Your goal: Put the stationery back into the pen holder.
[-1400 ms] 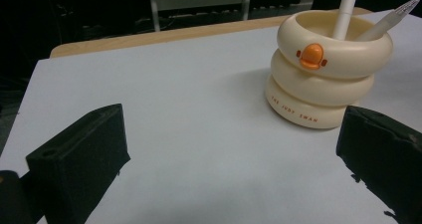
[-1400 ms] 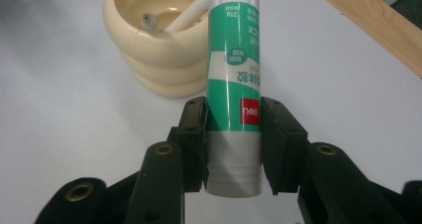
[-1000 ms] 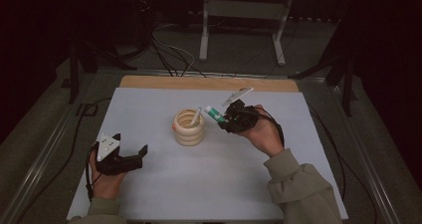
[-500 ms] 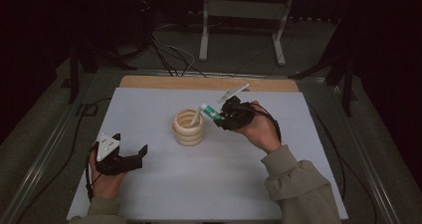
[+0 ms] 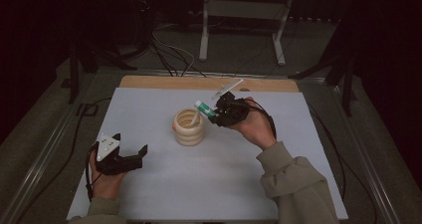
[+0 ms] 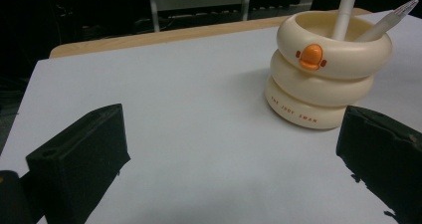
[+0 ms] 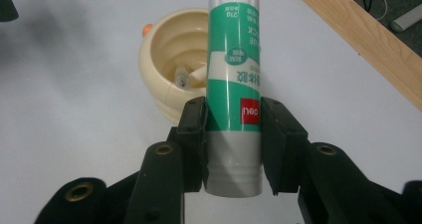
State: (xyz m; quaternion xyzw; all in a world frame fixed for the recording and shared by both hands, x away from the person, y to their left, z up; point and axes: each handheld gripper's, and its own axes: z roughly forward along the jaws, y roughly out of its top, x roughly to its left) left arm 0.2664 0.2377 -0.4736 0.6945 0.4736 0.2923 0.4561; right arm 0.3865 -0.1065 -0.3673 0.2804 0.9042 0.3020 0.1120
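A white table point(image 5: 164, 194) sits in a dark room. By the duck cup point(image 5: 189, 127), the right gripper point(image 5: 215, 112) squeezes a glue stick point(image 7: 234, 84); the left gripper point(image 5: 137, 154) rests with its jaws wide apart.

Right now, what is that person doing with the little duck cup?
A person holds tongs in each hand. The right tongs are shut on a green glue stick, holding it beside the rim of the cream duck cup, which already has two pens in it. The left tongs rest open on the white table, holding nothing.

Glossy plastic glue stick point(image 7: 234, 84); smooth cream holder point(image 6: 326, 79); matt black jaws.
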